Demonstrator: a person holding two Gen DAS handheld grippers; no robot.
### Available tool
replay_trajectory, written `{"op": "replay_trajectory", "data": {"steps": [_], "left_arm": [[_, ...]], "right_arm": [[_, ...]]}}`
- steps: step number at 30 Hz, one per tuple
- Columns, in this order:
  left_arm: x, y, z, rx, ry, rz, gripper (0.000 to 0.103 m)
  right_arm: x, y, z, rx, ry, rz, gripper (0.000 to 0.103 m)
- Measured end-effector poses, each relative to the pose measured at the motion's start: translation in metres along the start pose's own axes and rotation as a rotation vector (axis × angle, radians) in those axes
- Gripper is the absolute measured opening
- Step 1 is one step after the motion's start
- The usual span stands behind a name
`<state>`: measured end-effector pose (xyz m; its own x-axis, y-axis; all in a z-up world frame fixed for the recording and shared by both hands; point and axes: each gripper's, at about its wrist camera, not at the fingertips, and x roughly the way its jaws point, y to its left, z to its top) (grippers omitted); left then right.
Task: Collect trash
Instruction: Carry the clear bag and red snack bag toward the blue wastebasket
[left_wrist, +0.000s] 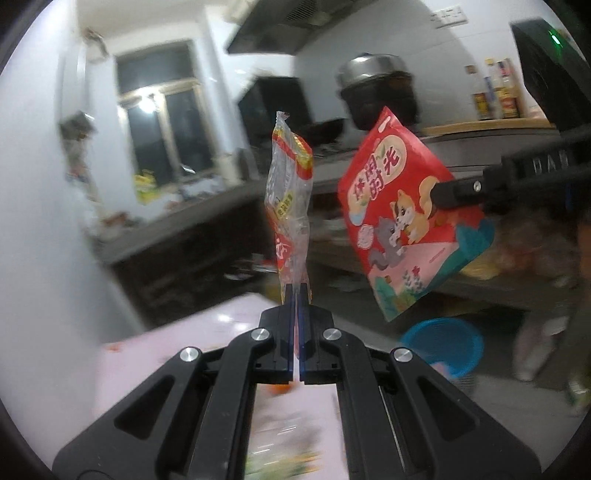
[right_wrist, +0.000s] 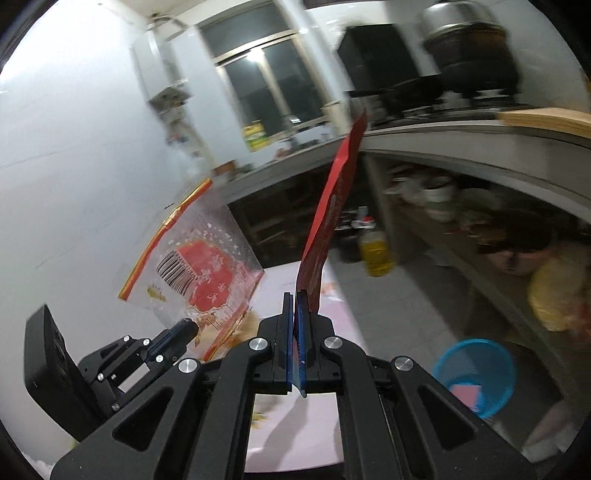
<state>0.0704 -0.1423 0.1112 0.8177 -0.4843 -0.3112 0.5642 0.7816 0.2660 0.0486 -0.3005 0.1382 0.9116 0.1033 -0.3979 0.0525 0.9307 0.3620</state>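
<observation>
In the left wrist view, the left gripper (left_wrist: 296, 291) is pinched tight on the bottom of a clear wrapper (left_wrist: 290, 188), which stands straight up, seen almost edge on. To its right hangs a red bag (left_wrist: 402, 218) with cartoon animals on its front. The right gripper (left_wrist: 443, 192) comes in from the right edge and is clamped on the bag's side. Low on the right sits a blue bin (left_wrist: 443, 345) on the floor. A pink table (left_wrist: 192, 350) lies under the left gripper.

The right wrist view swaps things. Here the clear wrapper (right_wrist: 199, 266) shows its flat face with a barcode and a red patch, and the left gripper (right_wrist: 184, 328) nips its lower edge from the bottom left. In the middle, the right gripper (right_wrist: 295, 295) is squeezed shut on the red bag (right_wrist: 332, 218), which now looks like a thin red strip. The blue bin (right_wrist: 476, 373) is low on the right, with something pink inside that only this view shows. The pink table (right_wrist: 291, 432) is below the fingers.
</observation>
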Motion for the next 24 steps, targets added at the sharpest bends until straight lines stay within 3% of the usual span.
{"op": "replay_trajectory", "data": {"steps": [4, 9, 14, 20, 24], "left_arm": [[0.055, -0.031, 0.017, -0.072, 0.108, -0.224, 0.0], [0.119, -0.075, 0.022, -0.128, 0.274, -0.4, 0.0], [0.212, -0.117, 0.011, -0.201, 0.533, -0.551, 0.0], [0.308, -0.164, -0.031, -0.234, 0.814, -0.583, 0.0], [0.354, -0.196, -0.053, -0.188, 0.901, -0.545, 0.0]], "right_arm": [[-0.008, -0.044, -0.004, 0.041, -0.01, -0.129, 0.002], [-0.003, -0.11, -0.027, 0.105, 0.042, -0.291, 0.002], [0.03, -0.172, -0.059, 0.179, 0.151, -0.377, 0.002], [0.087, -0.241, -0.108, 0.294, 0.291, -0.412, 0.002], [0.13, -0.281, -0.137, 0.351, 0.368, -0.444, 0.002]]}}
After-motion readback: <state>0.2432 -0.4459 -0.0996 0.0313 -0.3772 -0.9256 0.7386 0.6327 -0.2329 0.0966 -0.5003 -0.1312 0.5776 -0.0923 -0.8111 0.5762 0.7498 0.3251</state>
